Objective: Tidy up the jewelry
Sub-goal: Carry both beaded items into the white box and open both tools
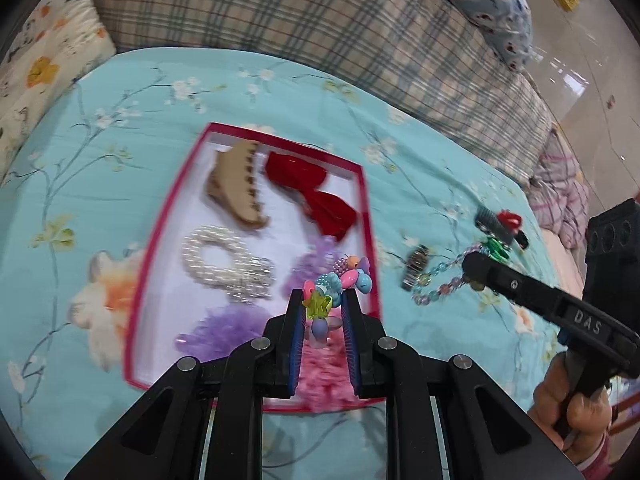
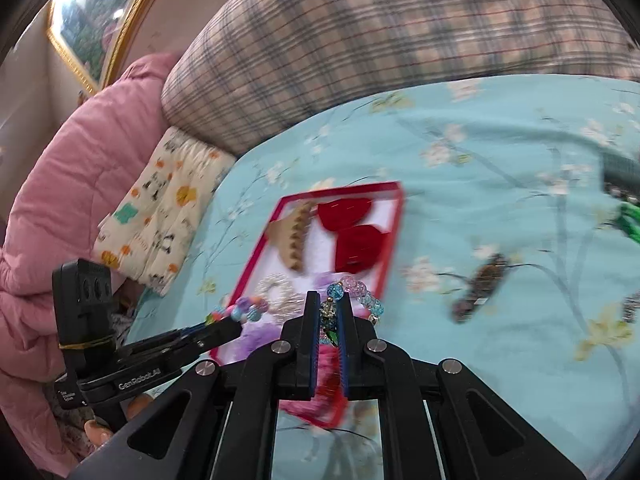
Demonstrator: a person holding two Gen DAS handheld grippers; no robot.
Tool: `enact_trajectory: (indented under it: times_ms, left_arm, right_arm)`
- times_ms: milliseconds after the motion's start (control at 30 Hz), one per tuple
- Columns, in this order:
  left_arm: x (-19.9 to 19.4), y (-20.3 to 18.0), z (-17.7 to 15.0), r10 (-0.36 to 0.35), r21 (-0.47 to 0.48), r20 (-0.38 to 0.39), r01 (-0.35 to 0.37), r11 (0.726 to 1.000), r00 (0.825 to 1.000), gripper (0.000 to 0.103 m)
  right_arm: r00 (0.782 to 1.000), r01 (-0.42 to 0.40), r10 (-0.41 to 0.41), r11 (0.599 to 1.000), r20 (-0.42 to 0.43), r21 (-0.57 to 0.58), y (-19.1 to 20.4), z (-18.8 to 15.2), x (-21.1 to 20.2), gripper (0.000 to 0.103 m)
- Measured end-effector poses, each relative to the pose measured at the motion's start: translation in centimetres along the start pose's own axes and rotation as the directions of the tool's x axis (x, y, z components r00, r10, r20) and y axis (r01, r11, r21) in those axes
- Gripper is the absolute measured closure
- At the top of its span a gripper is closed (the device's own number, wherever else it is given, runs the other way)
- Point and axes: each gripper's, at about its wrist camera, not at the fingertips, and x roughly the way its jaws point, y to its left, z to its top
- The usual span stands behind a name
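Note:
A red-rimmed white tray (image 1: 168, 216) lies on the teal bedspread and holds a beige claw clip (image 1: 236, 184), a red bow (image 1: 312, 196), a pearl bracelet (image 1: 216, 260) and purple and pink fluffy scrunchies. My left gripper (image 1: 323, 300) is shut on a colourful bead bracelet (image 1: 340, 280) with a yellow star, above the tray's right side. My right gripper (image 2: 329, 312) is shut on a blue and pink crystal bead bracelet (image 2: 360, 292), held over the tray's near end (image 2: 394, 216). That bracelet also shows in the left wrist view (image 1: 440, 280), hanging from the right gripper.
On the bedspread right of the tray lie a dark hair clip (image 1: 414, 268), a black clip with a red piece (image 1: 502, 222) and a green piece (image 1: 496, 248). A plaid quilt (image 1: 320, 20) lies behind, a patterned pillow (image 1: 44, 60) at left, a pink duvet (image 2: 72, 152) beside it.

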Motion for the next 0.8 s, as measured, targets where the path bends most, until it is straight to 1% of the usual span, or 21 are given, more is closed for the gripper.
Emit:
enact_trajectory:
  times_ms: [167,267,333,467,567,700,800]
  left_arm:
    - [-0.2,1.6,0.4,0.048,-0.016,0.004,-0.048,0.999,0.999,0.086]
    - [-0.1,2.6,0.6,0.078,-0.032,0.003,-0.078,0.996,0.997,0.086]
    - [0.5,3.5,0.8,0.078,-0.048,-0.005,-0.079,0.996,0.997,0.086]
    - [2.7,4.7,0.7,0.111,-0.077,-0.043,-0.114,0.991,0.993,0.086]
    - [4.0,5.0,0.6,0.118,-0.084,-0.062,-0.123,0.989,0.991,0.086]
    - [5.7,5.1,0.5,0.133,-0.084,-0.083,-0.140,0.987,0.988,0.086]
    - [7.1,5.4,0.8,0.147,-0.084,-0.100,-0.155,0.984,0.984,0.086]
  right_arm:
    - [0.998,-0.051,0.050,0.999,-0.044,-0.019,2.6,-0.1,3.3,0.096]
    - [0.996,-0.064,0.063,0.998,-0.064,-0.025,3.5,-0.1,5.2,0.096]
    - [0.994,-0.070,0.069,0.997,-0.084,-0.020,3.7,-0.2,6.5,0.096]
    - [0.988,-0.051,0.048,0.999,-0.145,-0.014,3.2,-1.4,9.1,0.096]
    - [0.982,-0.027,0.028,1.000,-0.187,0.005,2.2,-2.6,10.3,0.096]
    - [0.975,0.007,-0.001,1.000,-0.221,0.025,0.8,-3.6,11.1,0.096]
    - [0.974,0.013,-0.008,1.000,-0.227,0.020,0.7,-3.7,11.1,0.095]
